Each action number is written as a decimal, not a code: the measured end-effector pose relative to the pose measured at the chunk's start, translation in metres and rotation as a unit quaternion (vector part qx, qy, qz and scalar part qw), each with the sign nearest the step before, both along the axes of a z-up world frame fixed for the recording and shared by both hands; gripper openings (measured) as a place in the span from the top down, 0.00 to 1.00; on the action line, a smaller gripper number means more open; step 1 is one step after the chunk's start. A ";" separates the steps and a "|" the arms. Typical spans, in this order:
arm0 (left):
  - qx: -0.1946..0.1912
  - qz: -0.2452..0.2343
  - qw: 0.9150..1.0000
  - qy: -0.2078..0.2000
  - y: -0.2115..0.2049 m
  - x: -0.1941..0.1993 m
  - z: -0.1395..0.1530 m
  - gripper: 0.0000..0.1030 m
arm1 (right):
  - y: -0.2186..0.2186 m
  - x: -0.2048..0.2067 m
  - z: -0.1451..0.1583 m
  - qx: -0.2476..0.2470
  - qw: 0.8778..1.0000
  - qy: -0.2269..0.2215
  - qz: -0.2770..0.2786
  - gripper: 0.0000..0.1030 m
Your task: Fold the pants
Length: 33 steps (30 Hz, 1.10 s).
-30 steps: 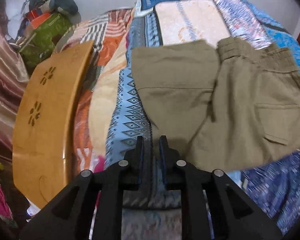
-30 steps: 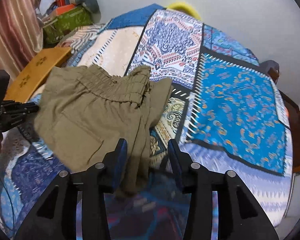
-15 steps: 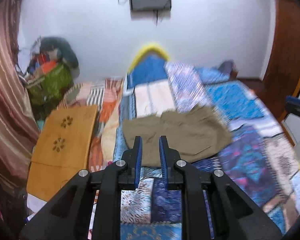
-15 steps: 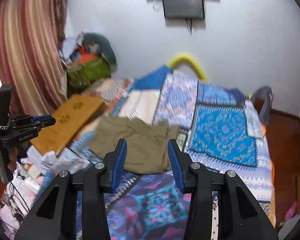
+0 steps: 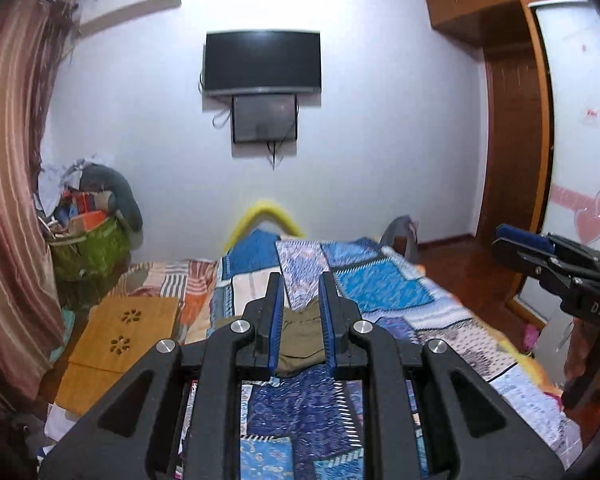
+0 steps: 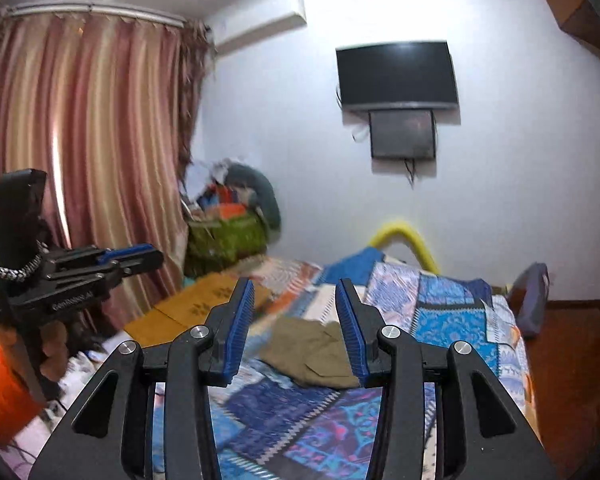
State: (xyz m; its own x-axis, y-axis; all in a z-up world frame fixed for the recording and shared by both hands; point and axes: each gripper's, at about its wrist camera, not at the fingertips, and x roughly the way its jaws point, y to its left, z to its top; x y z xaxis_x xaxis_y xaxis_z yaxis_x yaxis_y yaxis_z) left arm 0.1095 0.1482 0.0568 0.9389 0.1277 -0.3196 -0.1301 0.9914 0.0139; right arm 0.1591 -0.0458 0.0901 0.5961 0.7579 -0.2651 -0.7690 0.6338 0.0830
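The olive pants (image 5: 302, 332) lie folded in a compact bundle on the patchwork quilt (image 5: 380, 284) of the bed. In the left wrist view they show through the narrow gap of my left gripper (image 5: 300, 280), which is held well above and back from them, open, with nothing between its blue pads. My right gripper (image 6: 295, 286) also hovers far from the pants (image 6: 308, 348), open and empty. Each gripper appears in the other's view: the right gripper (image 5: 520, 236) at the right edge, the left gripper (image 6: 140, 254) at the left, held by a hand (image 6: 56, 352).
A wooden board (image 5: 120, 332) lies left of the bed, with a green basket (image 5: 88, 248) of clutter in the corner behind it. A striped curtain (image 6: 100, 140) hangs on the left, a TV (image 5: 262, 60) on the far wall, a wooden wardrobe (image 5: 508, 160) on the right.
Both grippers have risen and pulled back from the pants and tilted up toward level, so the far wall and TV came into view. The pants stay folded on the bed.
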 end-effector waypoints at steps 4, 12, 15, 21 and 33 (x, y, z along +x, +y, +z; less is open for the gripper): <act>0.000 -0.002 1.000 -0.023 -0.015 -0.034 0.004 0.79 | -0.009 -0.032 0.005 0.015 1.000 -0.026 0.001 0.63; 0.011 0.003 0.998 -0.058 -0.042 -0.076 0.000 0.33 | -0.016 -0.062 0.003 0.049 0.997 -0.049 -0.014 0.39; 0.022 0.010 0.997 -0.070 -0.050 -0.088 0.001 0.22 | -0.014 -0.071 0.004 0.044 0.997 -0.062 -0.031 0.32; 0.015 0.011 0.997 -0.081 -0.053 -0.101 -0.002 0.05 | -0.017 -0.081 0.006 0.047 0.994 -0.073 -0.063 0.04; 0.003 0.022 0.996 -0.083 -0.052 -0.109 -0.009 0.00 | -0.025 -0.089 0.003 0.049 0.994 -0.069 -0.071 0.00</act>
